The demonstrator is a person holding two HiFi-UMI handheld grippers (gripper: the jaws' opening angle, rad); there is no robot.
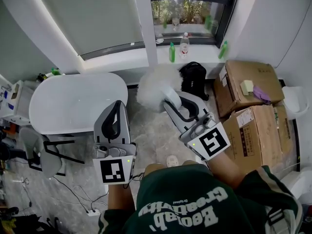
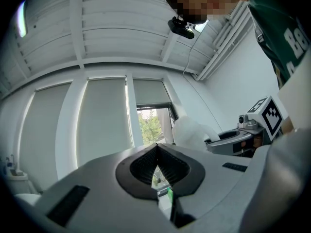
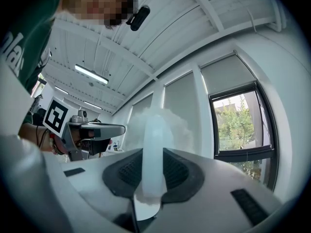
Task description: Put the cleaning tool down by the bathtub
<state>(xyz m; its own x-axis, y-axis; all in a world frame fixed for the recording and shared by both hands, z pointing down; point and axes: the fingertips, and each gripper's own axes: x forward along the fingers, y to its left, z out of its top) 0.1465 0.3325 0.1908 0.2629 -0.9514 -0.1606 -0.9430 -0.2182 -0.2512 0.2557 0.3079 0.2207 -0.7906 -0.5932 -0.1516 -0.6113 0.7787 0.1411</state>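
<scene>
Head view: white bathtub (image 1: 73,104) at left, cardboard boxes (image 1: 248,87) at right, stone floor between. The left gripper (image 1: 118,105) sits over the tub's near right edge. The right gripper (image 1: 168,100) carries a fluffy white duster (image 1: 157,86), whose head is just right of the tub's end. Left gripper view: jaws pressed together, nothing between them. Right gripper view: jaws clenched on the duster's pale handle, with the fluffy head beyond the tips against the wall and window.

Fluffy white duster (image 1: 156,86), gripped by its pale handle (image 3: 154,152), raised off the floor, seemingly just beside the white oval bathtub (image 1: 73,104)
</scene>
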